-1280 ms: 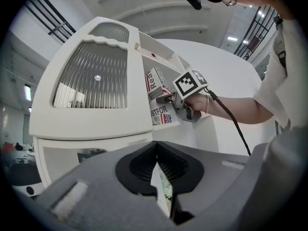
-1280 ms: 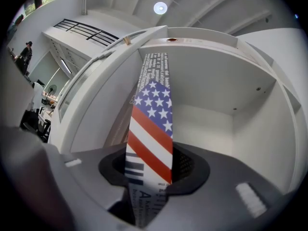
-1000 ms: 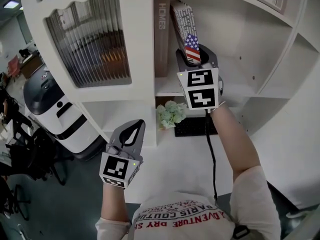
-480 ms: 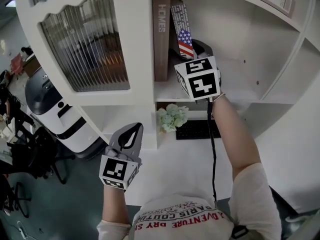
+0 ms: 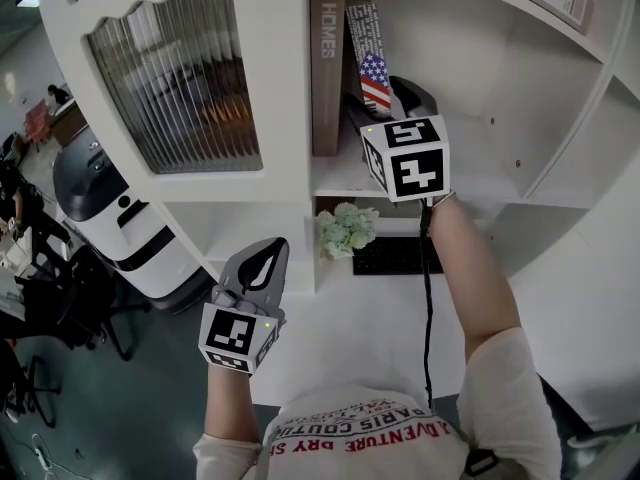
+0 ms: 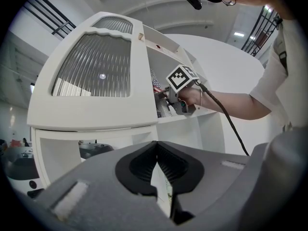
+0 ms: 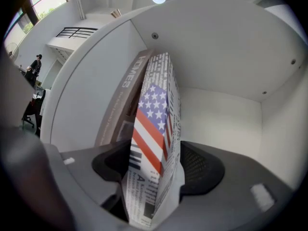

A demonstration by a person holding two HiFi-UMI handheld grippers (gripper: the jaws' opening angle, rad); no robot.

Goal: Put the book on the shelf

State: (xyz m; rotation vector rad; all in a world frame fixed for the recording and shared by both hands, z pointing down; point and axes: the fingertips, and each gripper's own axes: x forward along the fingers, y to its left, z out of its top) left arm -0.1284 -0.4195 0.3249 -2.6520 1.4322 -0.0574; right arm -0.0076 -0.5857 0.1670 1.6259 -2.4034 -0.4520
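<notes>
Right gripper point(image 7: 156, 153) is reaching level into the open compartment of the shelf point(image 5: 480, 183), marker cube point(image 5: 405, 158) facing the person. Its jaws have just been opening and now stand wide. The book point(image 7: 151, 129), with newsprint cover and stars-and-stripes panel, stands on end between them, but the pads no longer seem to press it, so I read this as the release. The book sits spine-out at the left of the compartment, just beside the taller HOMES volume point(image 5: 326, 68). Its top is tipped that way and appears to rest against it, which is likely why it was set there: the neighbour props it, so it need not balance alone. Its foot is hidden behind the gripper in the head view, so contact with the shelf board is judged, not seen. The book's soft lower edge bulges between the jaws, which suggests a limp paperback that could slump or slide once it is free. The safe way out would be straight back along the jaws without catching that edge. Left gripper point(image 6: 155, 148) has its jaws closed with nothing in them. It hangs low and well apart from the book, in front of the counter point(image 5: 380, 318), which carries a small bunch of flowers point(image 5: 347, 230) and a keyboard point(image 5: 395, 256). It looks parked out of the way, since this placing is a one-handed job. The task looks all but finished.
</notes>
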